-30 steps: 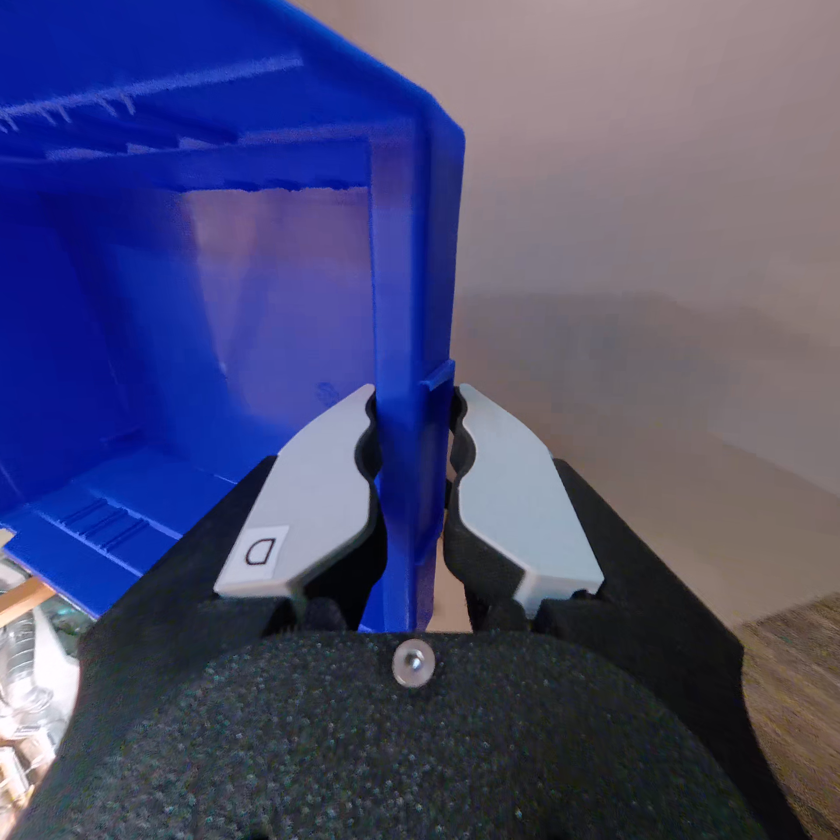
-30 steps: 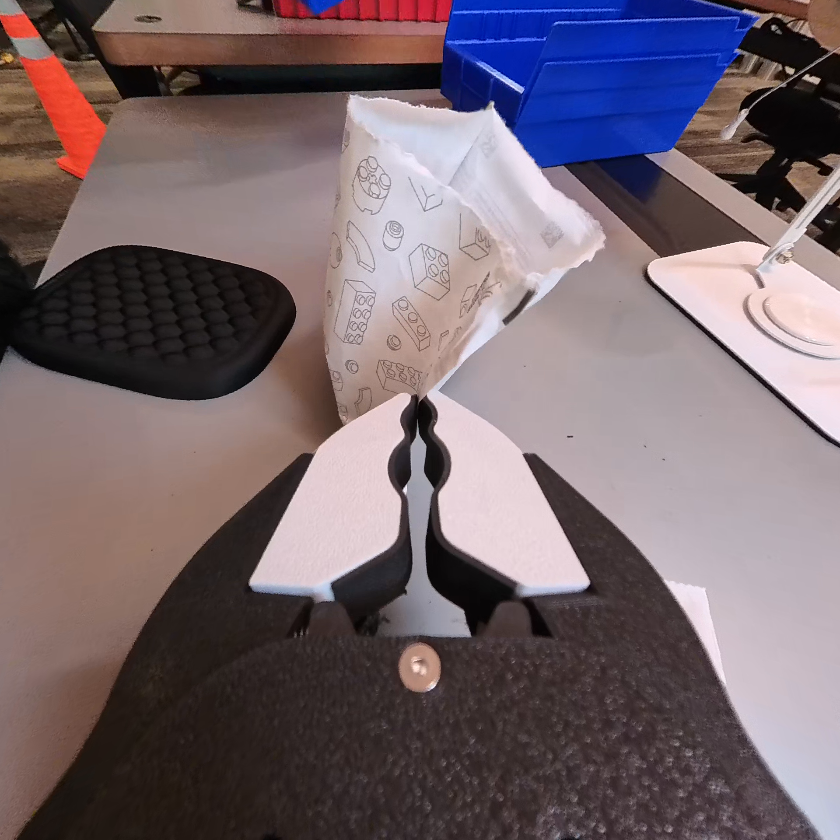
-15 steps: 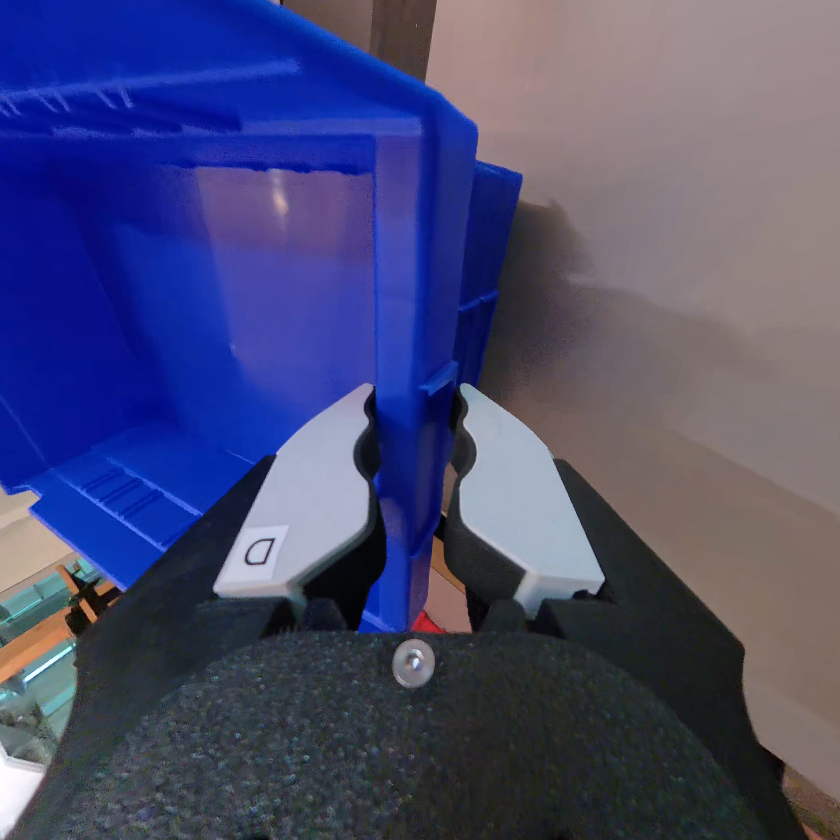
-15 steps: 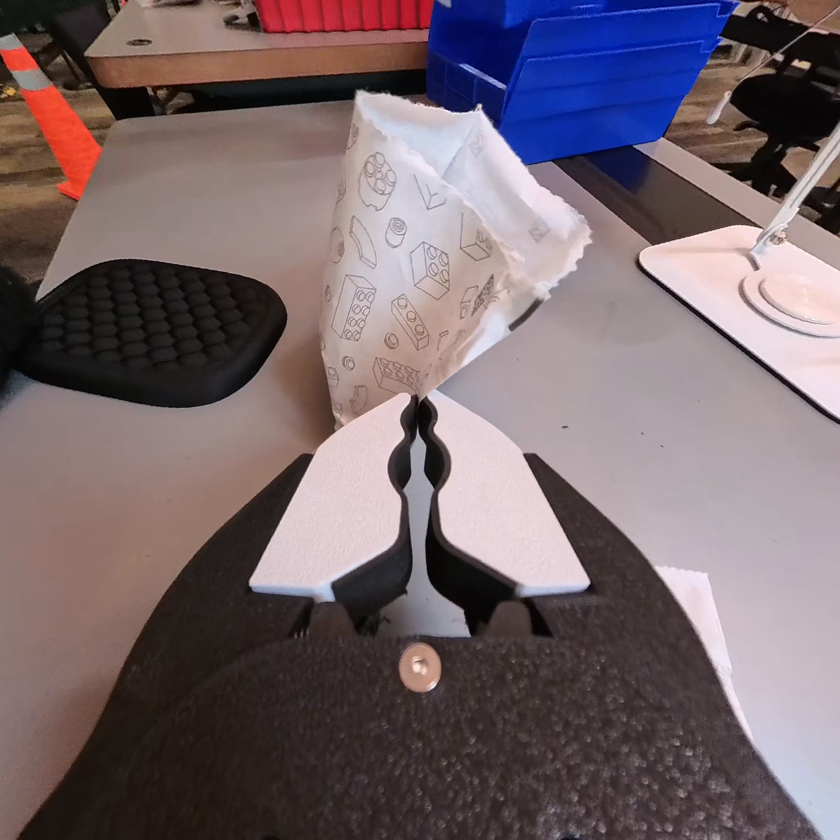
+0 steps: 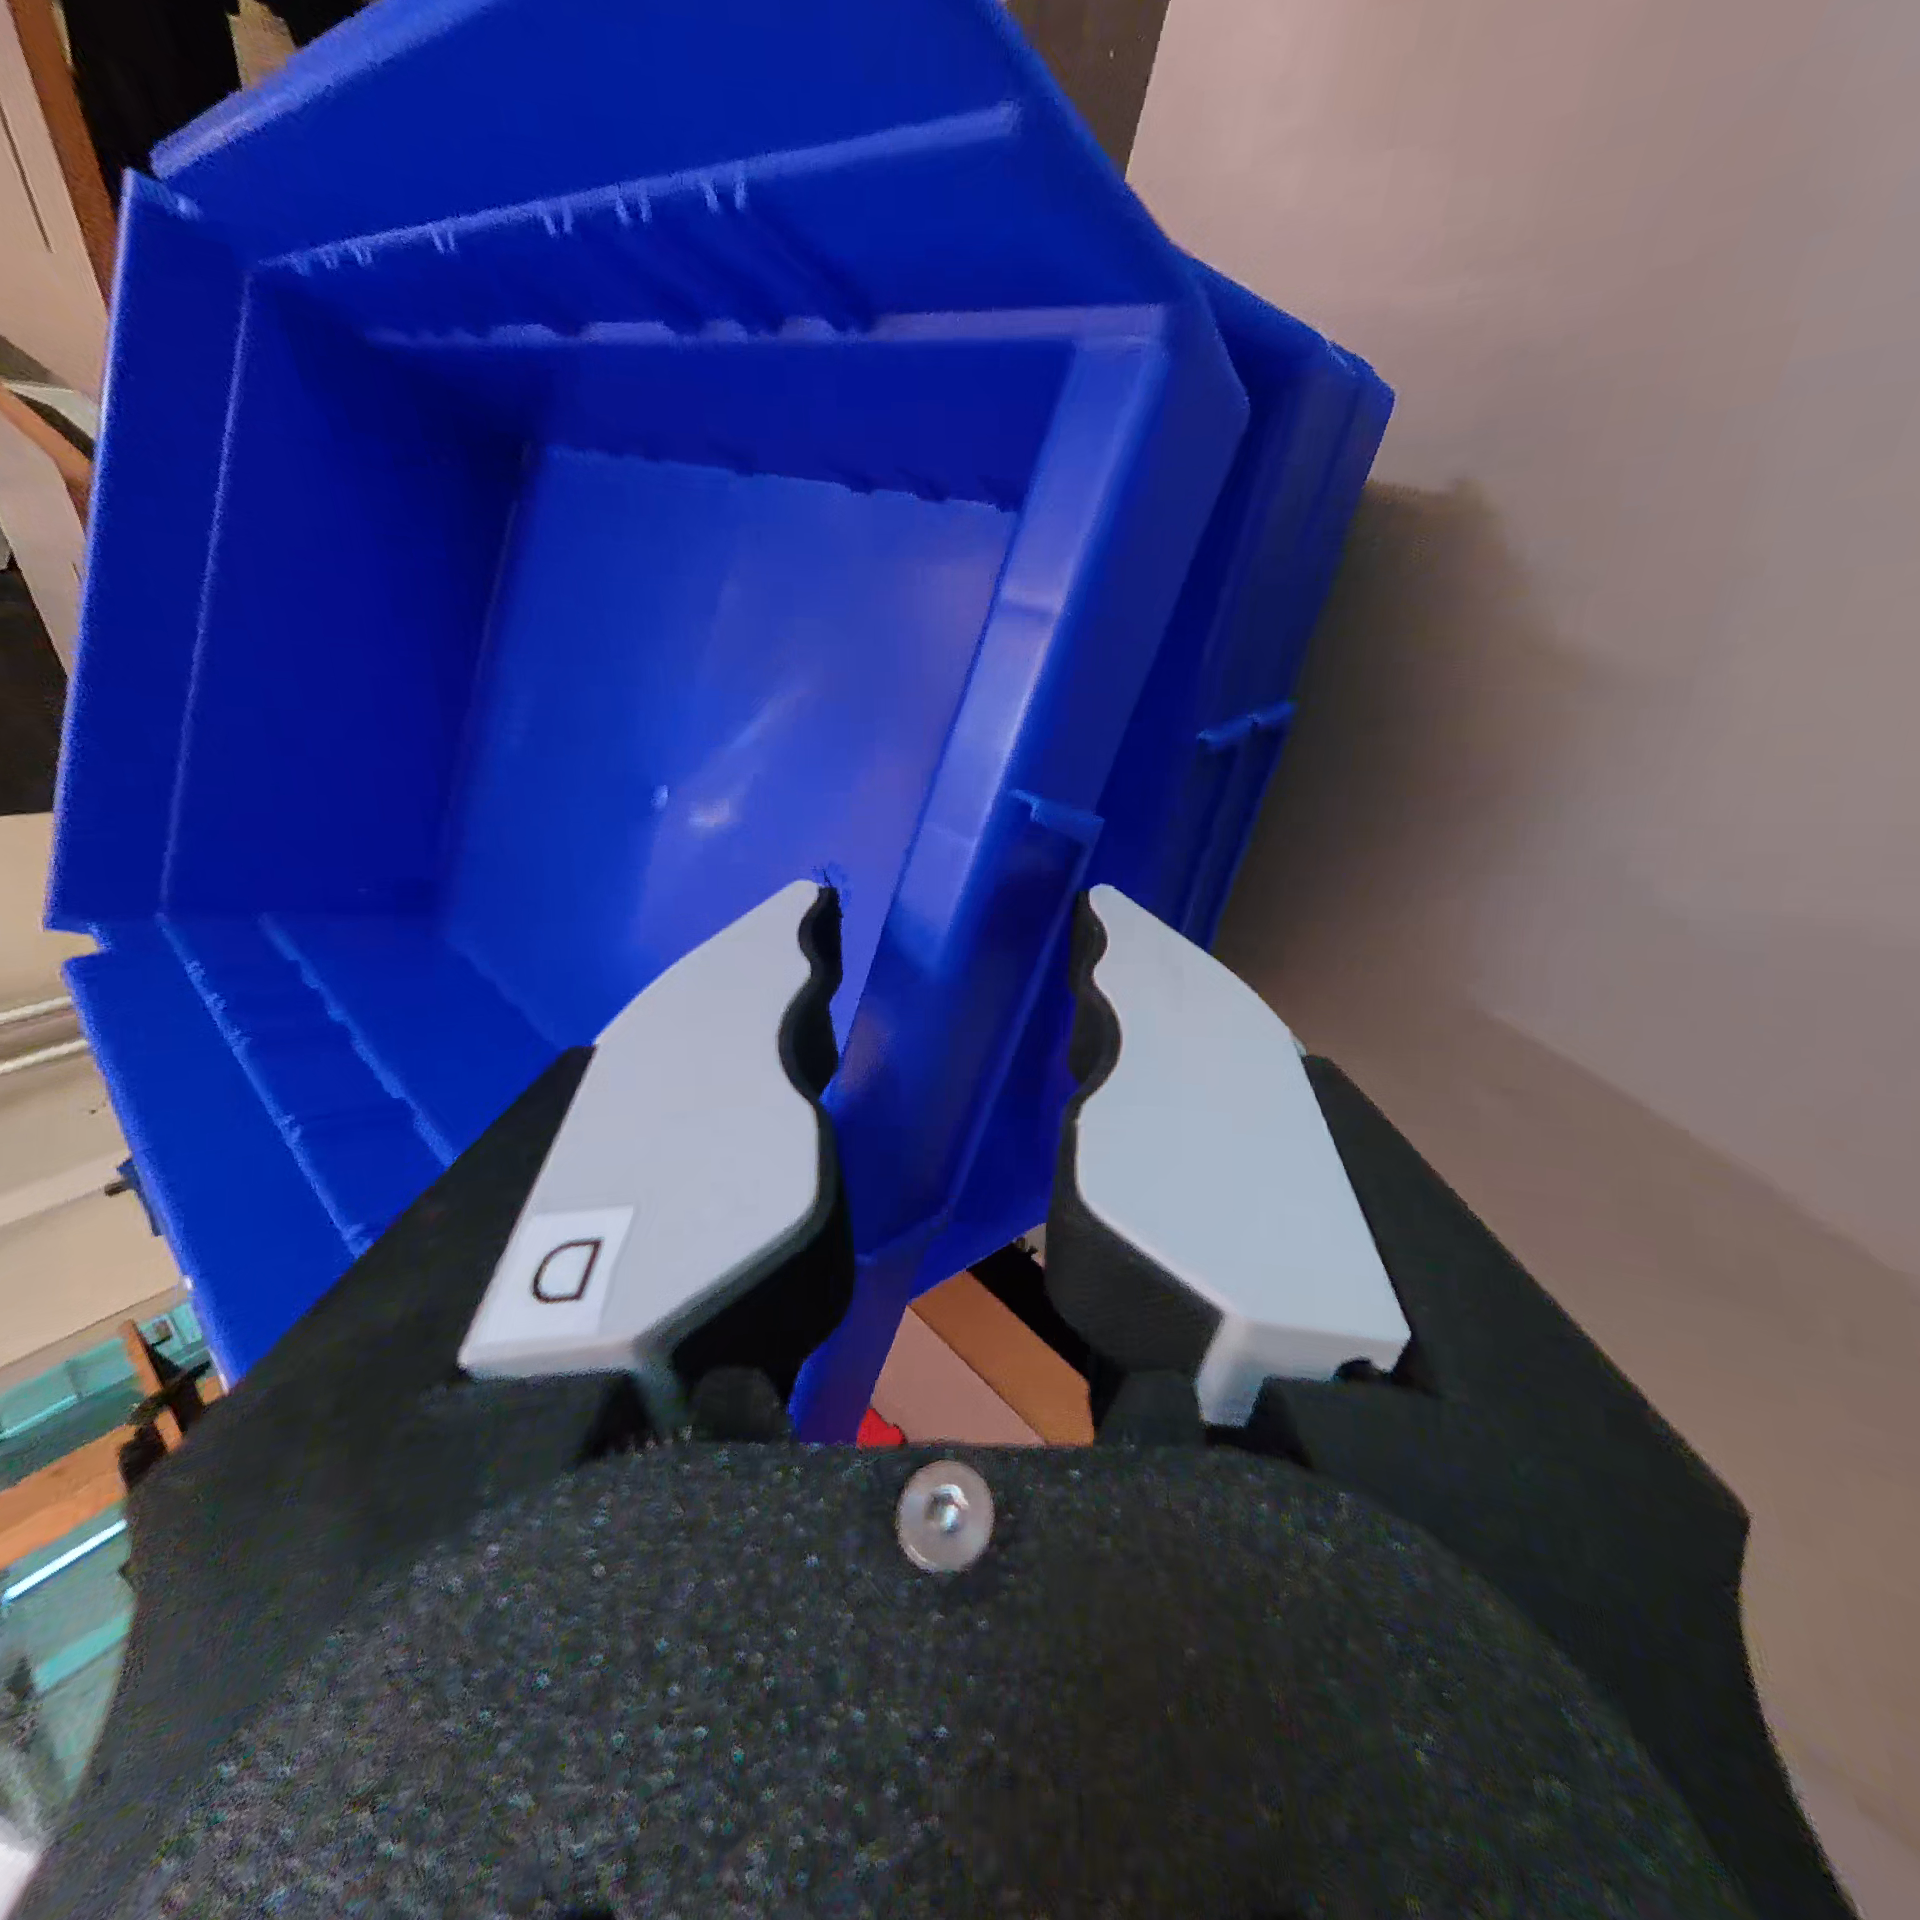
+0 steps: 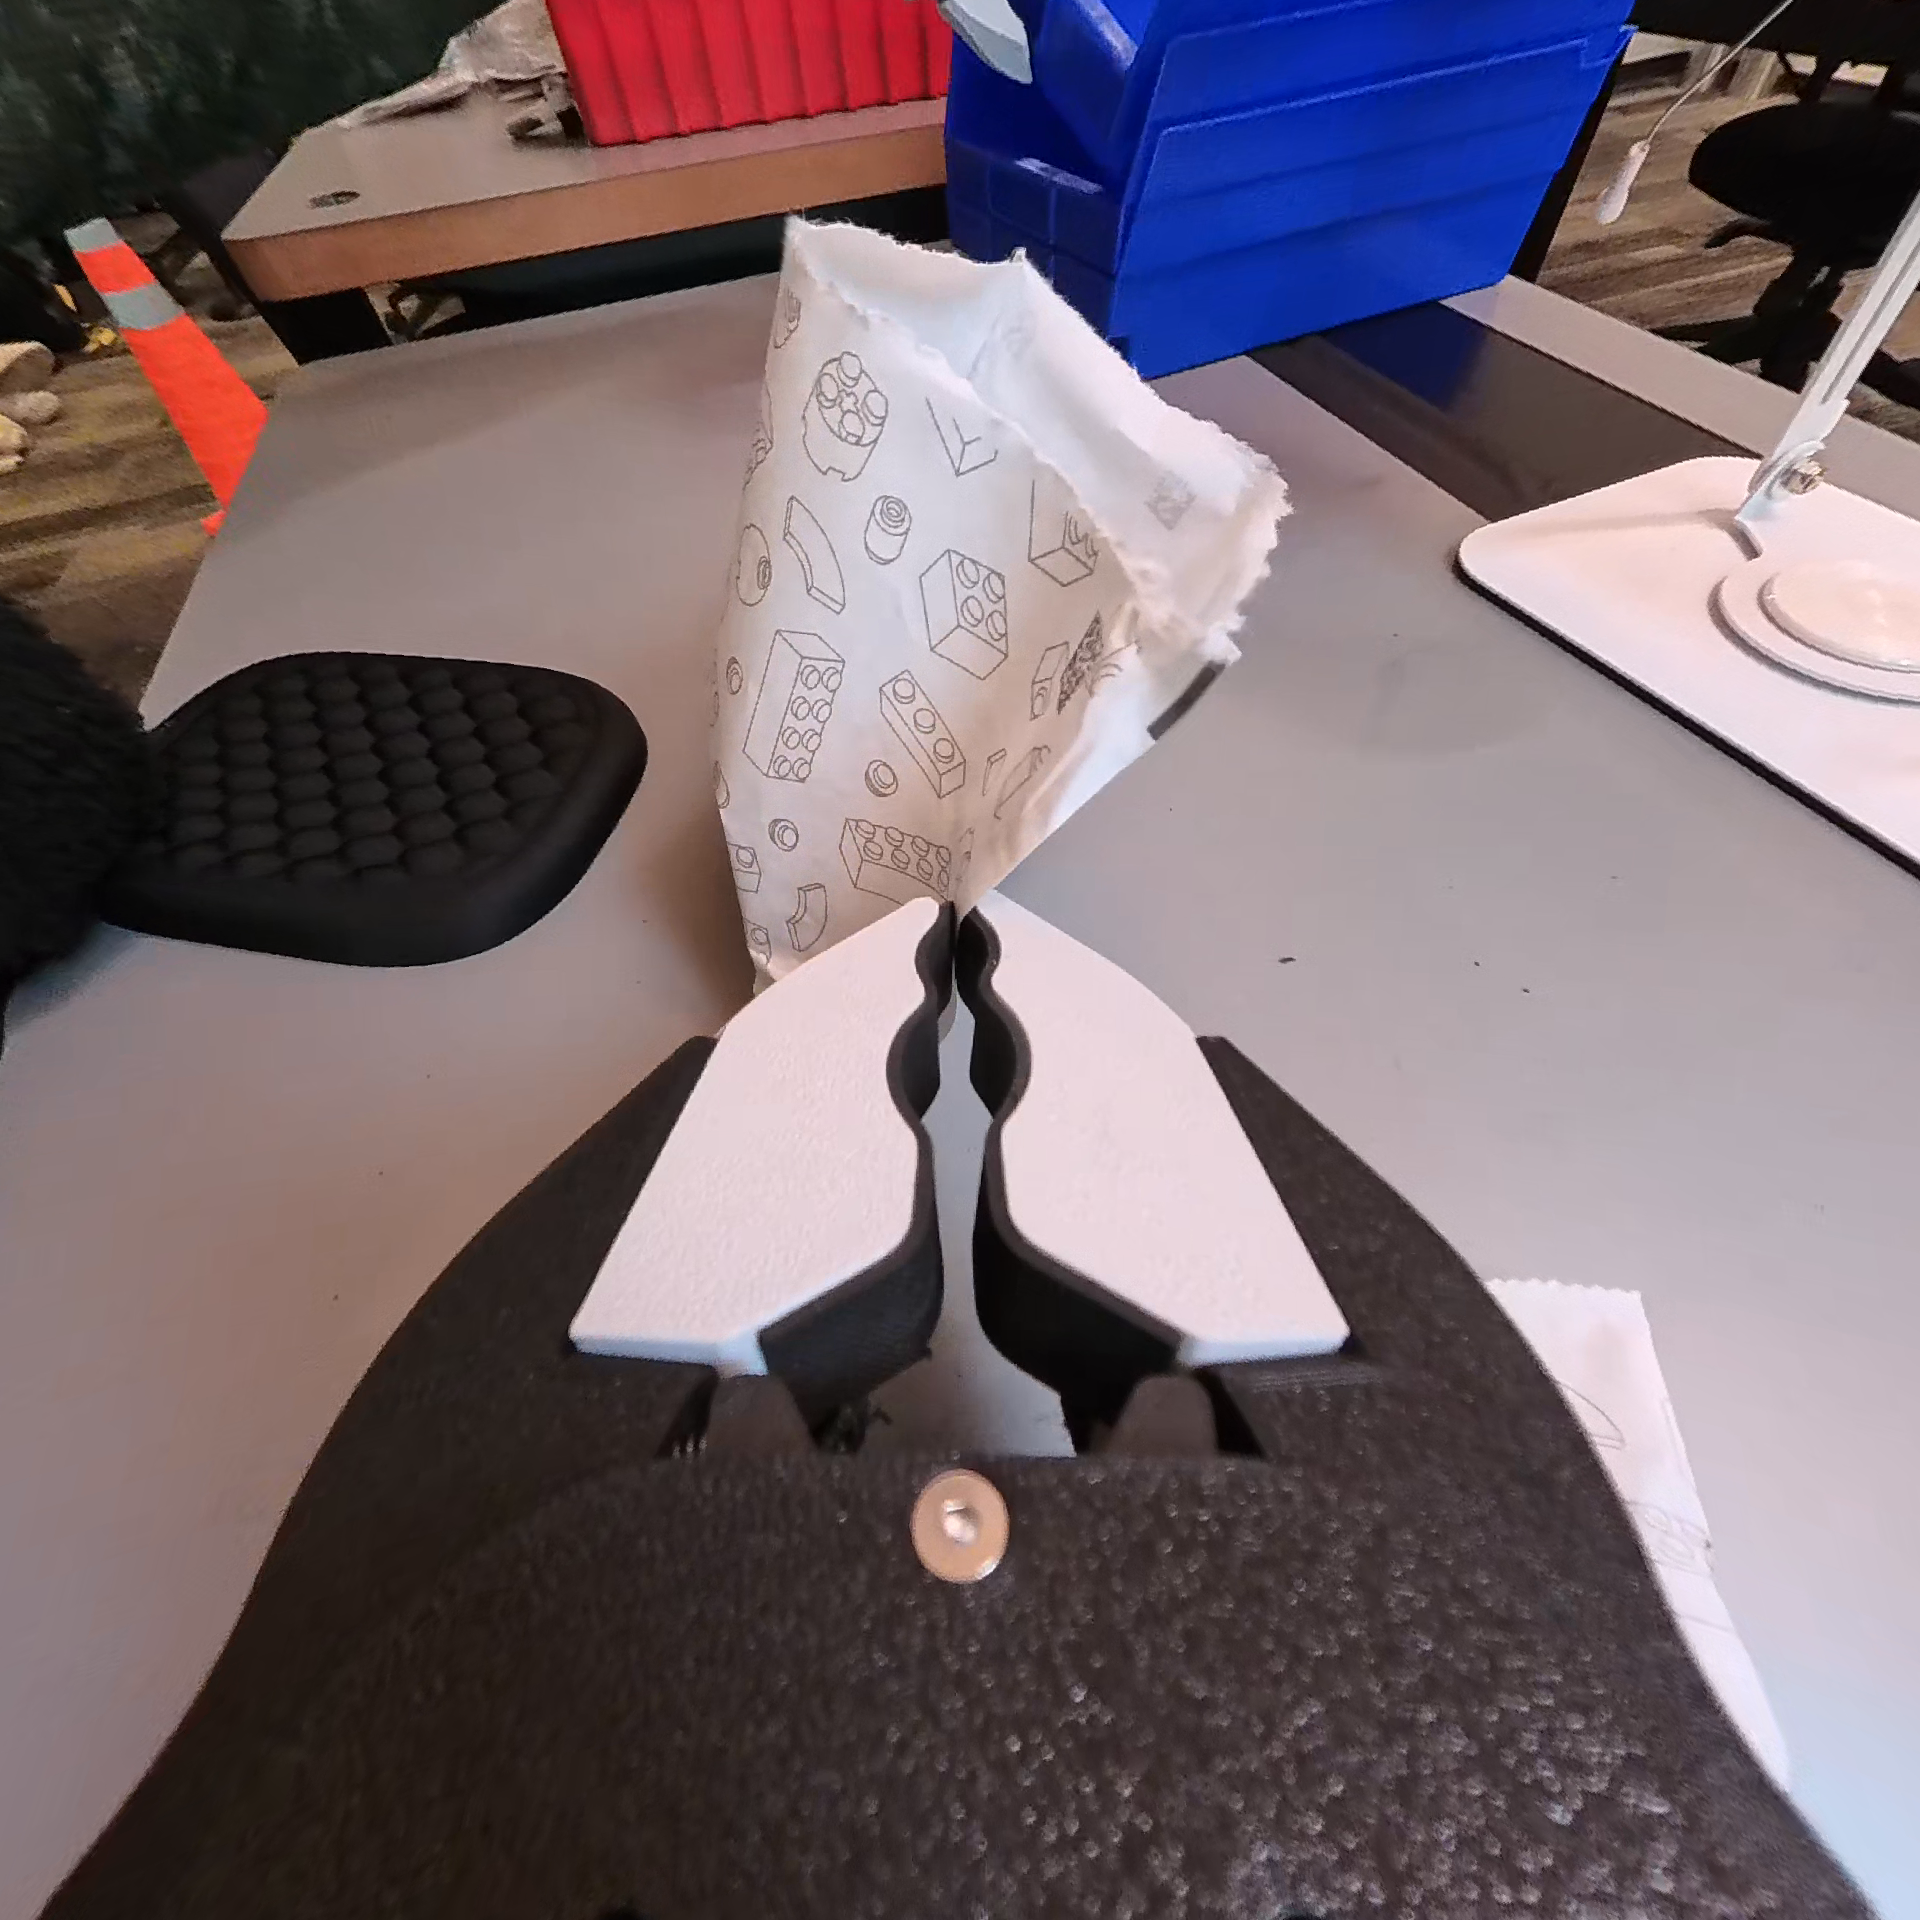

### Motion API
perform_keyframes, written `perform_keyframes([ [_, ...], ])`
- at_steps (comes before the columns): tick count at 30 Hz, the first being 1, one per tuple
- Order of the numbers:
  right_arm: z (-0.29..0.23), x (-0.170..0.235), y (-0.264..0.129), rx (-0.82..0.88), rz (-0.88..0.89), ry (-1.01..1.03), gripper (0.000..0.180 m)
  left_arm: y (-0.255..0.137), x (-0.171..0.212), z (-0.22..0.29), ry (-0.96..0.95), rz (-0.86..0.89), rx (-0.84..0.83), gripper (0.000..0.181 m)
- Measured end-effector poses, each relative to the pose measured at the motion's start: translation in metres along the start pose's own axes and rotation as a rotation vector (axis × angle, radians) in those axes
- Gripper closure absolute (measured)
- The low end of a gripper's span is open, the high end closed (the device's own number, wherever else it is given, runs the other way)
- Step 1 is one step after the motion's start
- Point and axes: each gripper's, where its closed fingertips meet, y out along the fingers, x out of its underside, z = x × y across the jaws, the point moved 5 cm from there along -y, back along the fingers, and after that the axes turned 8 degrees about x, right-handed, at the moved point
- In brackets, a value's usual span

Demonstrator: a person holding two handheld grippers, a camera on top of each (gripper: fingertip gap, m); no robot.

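Observation:
My left gripper (image 5: 956,914) is open. Its fingers straddle the right wall of an empty blue plastic bin (image 5: 644,748), with a gap on each side. That bin sits nested in other blue bins (image 5: 1278,644) against a beige wall. My right gripper (image 6: 956,914) is shut on the bottom corner of a white paper bag (image 6: 935,623) printed with toy-brick outlines. It holds the bag upright above the grey table (image 6: 1351,935), torn open end upward. The stacked blue bins also show in the right wrist view (image 6: 1299,156), at the table's far end.
A black honeycomb pad (image 6: 384,800) lies left of the bag. A white lamp base (image 6: 1714,613) stands at the right. A white paper piece (image 6: 1621,1455) lies near my right gripper. A red bin (image 6: 727,62) sits on a brown table behind, and an orange cone (image 6: 177,353) on the floor. There is about 50 centimetres between the tips of the two grippers.
My left gripper has opened and let go of the blue bin's wall; the bin now sits on the stack. My right gripper, still holding the bag, has moved closer to the bins.

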Motion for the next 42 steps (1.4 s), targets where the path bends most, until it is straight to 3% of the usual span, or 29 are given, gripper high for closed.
perform_keyframes([
  [4,-0.001,0.000,0.000,-0.006,0.000,-0.003,0.180,0.011,0.013,0.004,0.012,-0.122,-0.004,0.144],
  [8,-0.002,0.000,0.000,-0.008,0.000,-0.011,0.180,0.011,0.014,0.003,0.030,-0.121,0.017,0.146],
  [14,-0.002,0.000,0.000,-0.016,0.004,-0.008,0.180,-0.002,-0.002,0.000,-0.063,0.118,0.077,0.147],
  [20,-0.001,0.000,0.000,-0.023,0.011,0.002,0.180,0.014,0.008,0.006,-0.157,0.211,0.109,0.145],
  [22,-0.001,0.000,0.001,-0.028,0.013,0.008,0.180,0.021,0.010,0.007,-0.186,0.197,0.095,0.135],
  [29,-0.002,0.000,0.001,-0.037,0.013,0.004,0.180,0.018,0.011,0.009,-0.237,0.228,0.026,0.126],
  [35,-0.004,0.000,0.000,-0.041,0.011,-0.008,0.180,0.003,0.005,0.018,-0.278,0.291,-0.063,0.133],
  [37,-0.005,0.000,0.001,-0.045,0.013,-0.007,0.180,0.003,0.009,0.021,-0.275,0.259,-0.098,0.146],
  [42,-0.006,-0.001,0.000,-0.049,0.012,-0.014,0.180,0.012,0.011,0.021,-0.213,0.183,-0.177,0.146],
])
